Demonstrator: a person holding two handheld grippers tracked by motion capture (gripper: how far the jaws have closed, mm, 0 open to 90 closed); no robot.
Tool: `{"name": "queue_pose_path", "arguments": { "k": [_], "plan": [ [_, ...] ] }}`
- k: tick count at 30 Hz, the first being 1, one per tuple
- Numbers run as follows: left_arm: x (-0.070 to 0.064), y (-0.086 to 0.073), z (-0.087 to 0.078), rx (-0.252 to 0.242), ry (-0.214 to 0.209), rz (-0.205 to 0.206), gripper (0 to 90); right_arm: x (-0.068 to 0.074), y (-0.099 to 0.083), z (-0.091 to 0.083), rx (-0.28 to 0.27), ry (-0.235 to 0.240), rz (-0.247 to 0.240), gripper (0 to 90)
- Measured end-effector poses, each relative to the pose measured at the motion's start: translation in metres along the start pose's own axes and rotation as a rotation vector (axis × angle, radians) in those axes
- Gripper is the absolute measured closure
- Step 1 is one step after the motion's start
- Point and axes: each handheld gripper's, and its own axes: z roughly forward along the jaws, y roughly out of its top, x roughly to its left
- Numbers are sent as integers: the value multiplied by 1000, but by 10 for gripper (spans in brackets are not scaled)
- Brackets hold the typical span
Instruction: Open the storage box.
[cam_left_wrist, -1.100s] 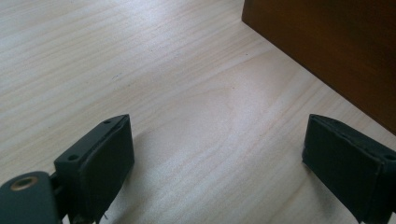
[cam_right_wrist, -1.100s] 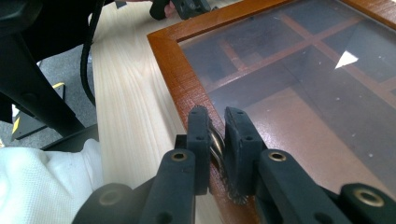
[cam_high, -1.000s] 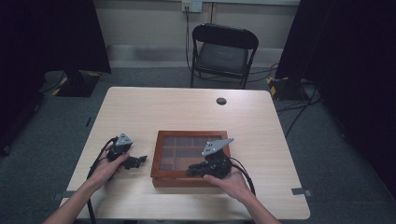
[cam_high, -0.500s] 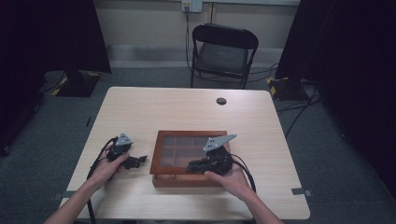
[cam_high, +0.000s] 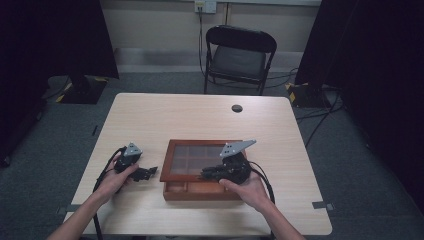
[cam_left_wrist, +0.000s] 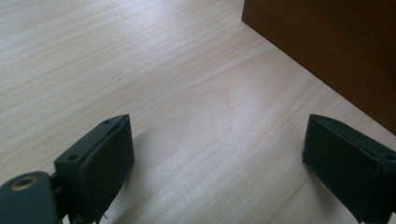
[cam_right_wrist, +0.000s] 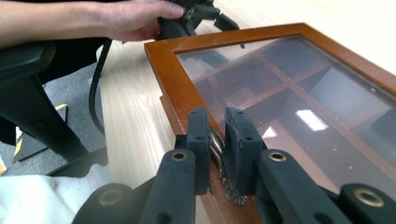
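A brown wooden box (cam_high: 200, 193) with a glass-paned lid (cam_high: 197, 159) sits near the table's front middle. The lid's front edge is lifted a little off the base. My right gripper (cam_high: 209, 174) is shut on the small metal clasp (cam_right_wrist: 217, 145) on the lid's front frame (cam_right_wrist: 166, 70); the jaws (cam_right_wrist: 217, 119) pinch it from both sides. Through the glass I see the dividers of several compartments. My left gripper (cam_high: 149, 172) rests on the table just left of the box, open with nothing between its fingers (cam_left_wrist: 217, 144). The box's side wall (cam_left_wrist: 336, 46) is just beyond it.
A small black round disc (cam_high: 237, 108) lies at the table's far middle. A black folding chair (cam_high: 237, 55) stands behind the table. Cables trail from both grippers toward the front edge. Bare tabletop (cam_high: 165, 120) stretches behind and left of the box.
My right gripper has risen slightly with the clasp, and the lid's front edge has come up off the box base. The left gripper has stayed put.
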Motion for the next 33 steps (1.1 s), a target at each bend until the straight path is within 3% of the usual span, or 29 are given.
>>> {"name": "queue_pose_path", "arguments": {
  "k": [22,33],
  "plan": [
    [0,0,0,0,-1,1,83,-3,19,-13,-12,9,-28,820],
    [0,0,0,-1,-1,0,83,-2,30,-22,-23,-15,-35,823]
  ]
}}
